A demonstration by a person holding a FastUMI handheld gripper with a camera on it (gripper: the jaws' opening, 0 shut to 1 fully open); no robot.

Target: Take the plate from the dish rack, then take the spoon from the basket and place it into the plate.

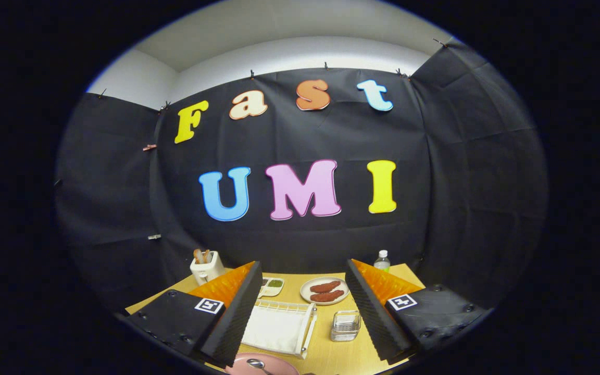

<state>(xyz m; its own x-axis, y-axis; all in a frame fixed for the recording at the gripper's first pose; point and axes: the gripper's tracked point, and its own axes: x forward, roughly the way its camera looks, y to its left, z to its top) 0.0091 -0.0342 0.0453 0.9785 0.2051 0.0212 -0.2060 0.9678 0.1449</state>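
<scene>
- Standing at the far left of the wooden table (326, 354), against the black cloth wall, a white toaster (207, 268) holds two brownish slices in its slots.
- Just right of it, beyond the left finger, lies a small white tray (271, 286) with green and pale fillings in its compartments.
- The gripper (302, 312) hangs above the table with its fingers (237, 312) spread wide and released, grasping nothing; the ribbed black pads face each other across the tabletop.
- Between the fingers sits the white wire dish rack (282, 327), lying flat with a pale surface inside its frame.
- Nearest the camera, just before the rack, the pink plate (263, 364) rests on the table with the metal spoon (259, 365) lying in it.
- Beyond the rack, a white dish (325, 290) carries two reddish-brown pieces of food.
- Right of the rack, close to the right finger, stands a small clear basket (345, 325).
- At the far right edge, a clear bottle (382, 260) with a white cap stands behind the right finger.
</scene>
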